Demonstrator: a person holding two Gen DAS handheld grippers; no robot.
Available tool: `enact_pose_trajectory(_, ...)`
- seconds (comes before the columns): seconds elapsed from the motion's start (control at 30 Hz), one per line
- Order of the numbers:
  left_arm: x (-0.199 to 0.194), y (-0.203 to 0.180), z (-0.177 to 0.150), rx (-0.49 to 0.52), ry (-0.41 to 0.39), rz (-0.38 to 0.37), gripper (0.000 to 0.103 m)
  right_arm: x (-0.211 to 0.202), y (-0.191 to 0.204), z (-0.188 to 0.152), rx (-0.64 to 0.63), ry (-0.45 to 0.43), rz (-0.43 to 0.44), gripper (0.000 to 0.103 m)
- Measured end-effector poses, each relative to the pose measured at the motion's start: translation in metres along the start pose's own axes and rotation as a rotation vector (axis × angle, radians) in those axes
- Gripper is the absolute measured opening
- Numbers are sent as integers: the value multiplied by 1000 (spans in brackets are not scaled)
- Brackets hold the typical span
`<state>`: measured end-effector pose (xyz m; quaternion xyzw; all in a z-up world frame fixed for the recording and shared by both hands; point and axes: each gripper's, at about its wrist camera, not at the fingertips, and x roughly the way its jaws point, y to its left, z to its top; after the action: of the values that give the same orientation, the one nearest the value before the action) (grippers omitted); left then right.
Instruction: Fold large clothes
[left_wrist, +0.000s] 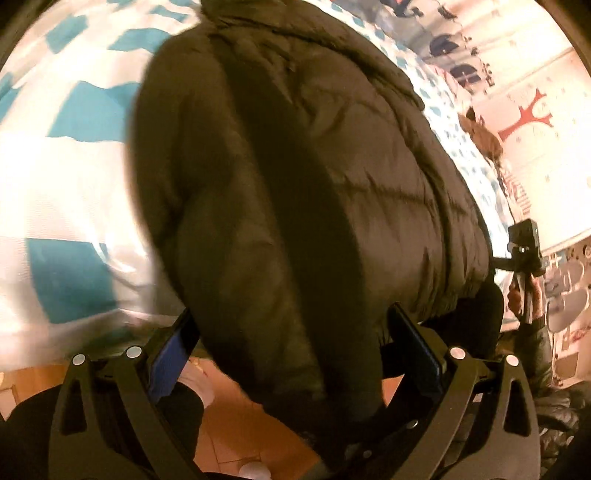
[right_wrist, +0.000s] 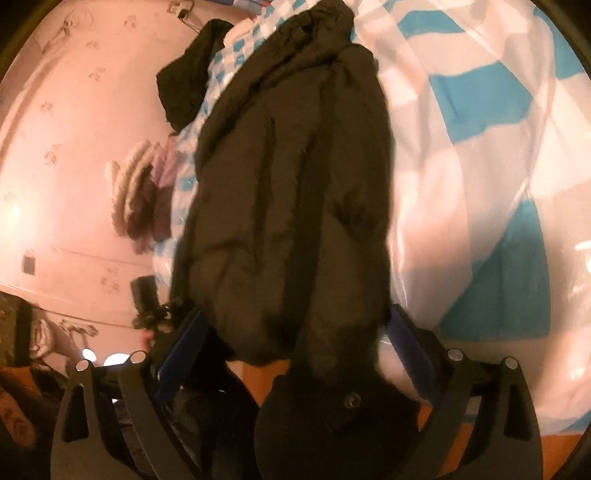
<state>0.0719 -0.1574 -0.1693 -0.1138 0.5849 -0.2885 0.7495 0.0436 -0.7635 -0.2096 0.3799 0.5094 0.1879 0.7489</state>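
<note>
A dark puffer jacket (left_wrist: 295, 166) lies on a bed with a white and teal checked cover (left_wrist: 66, 177). My left gripper (left_wrist: 291, 339) has its jaws wide apart around the jacket's near hem, with blue pads (left_wrist: 168, 358) on either side of the fabric. The other hand-held gripper (left_wrist: 524, 258) shows at the right edge. In the right wrist view the same jacket (right_wrist: 295, 177) fills the middle. My right gripper (right_wrist: 295, 332) also straddles the near hem with its jaws wide apart. I cannot tell if either pinches the fabric.
A second dark garment (right_wrist: 188, 85) lies at the bed's far edge near a pink wall (right_wrist: 74, 129). A striped knitted item (right_wrist: 136, 192) lies beside the jacket. An orange floor (left_wrist: 229, 424) shows below the bed edge. The checked cover (right_wrist: 480, 147) spreads to the right.
</note>
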Motion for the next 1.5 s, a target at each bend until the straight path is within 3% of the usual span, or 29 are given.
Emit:
enact_pose_trajectory(0.07,-1,-3,0,-15,-17,-15,95,-11,-3,-1,15,-53,26,92)
enact_pose_trajectory(0.13,-1,4,7,-42,-27,-45,95,-11,-5,0,20,-43,58,92)
enact_pose_trajectory(0.27,5,10,13,-89,-34,-30,95,19,4,-6,-17,104,119,93)
enact_pose_trajectory(0.33,5,13,12,-117,-53,-42,92,29,10,-10,-42,137,123,93)
enact_pose_trajectory(0.37,3,12,12,-123,-70,-42,71,34,11,-10,-48,148,103,93)
enact_pose_trajectory(0.4,2,12,13,-122,-65,-19,63,39,9,-9,-45,155,72,93)
enact_pose_trajectory(0.47,-1,16,12,-136,-73,-18,38,40,8,-7,-37,151,89,93)
enact_pose_trajectory(0.53,-6,21,10,-148,-80,-20,28,39,10,-9,-49,139,107,93)
enact_pose_trajectory(0.6,-9,26,7,-162,-85,-42,27,39,10,-12,-69,135,115,91)
enact_pose_trajectory(0.7,-5,27,6,-178,-71,-34,33,40,8,-14,-80,136,111,72)
enact_pose_trajectory(0.73,-2,27,5,-183,-65,-31,48,39,8,-15,-82,127,128,64)
enact_pose_trajectory(0.77,1,29,4,-193,-51,-32,73,39,9,-16,-84,121,144,58)
enact_pose_trajectory(0.8,4,31,1,-200,-40,-26,84,39,8,-17,-83,115,159,56)
enact_pose_trajectory(0.83,7,30,0,-204,-39,-8,89,40,8,-17,-81,116,167,54)
enact_pose_trajectory(0.9,14,30,-2,-202,-34,-4,89,42,6,-19,-81,122,163,51)
enact_pose_trajectory(0.93,14,30,-4,-196,-43,-21,79,43,5,-19,-80,124,162,50)
enact_pose_trajectory(0.97,15,26,-4,-176,-47,-31,57,43,5,-20,-82,123,154,48)
enact_pose_trajectory(1.0,15,24,-4,-168,-45,-26,49,42,4,-20,-86,121,149,47)
enact_pose_trajectory(1.07,10,22,-3,-165,-63,-33,21,41,10,-20,-97,96,158,33)
enact_pose_trajectory(1.2,-28,5,1,-153,-165,-95,11,17,41,-23,-180,10,291,23)
enact_pose_trajectory(1.27,-51,-4,3,-136,-213,-164,11,8,54,-25,-223,7,321,23)
enact_pose_trajectory(1.33,-64,-12,5,-101,-222,-153,11,12,54,-26,-224,52,314,23)
enact_pose_trajectory(1.4,-57,-11,6,-90,-184,-135,12,22,47,-26,-197,92,283,27)
enact_pose_trajectory(1.47,-42,1,4,-135,-144,-97,19,37,36,-25,-143,127,252,51)
enact_pose_trajectory(1.5,-32,8,3,-149,-115,-96,21,41,34,-25,-132,130,244,55)
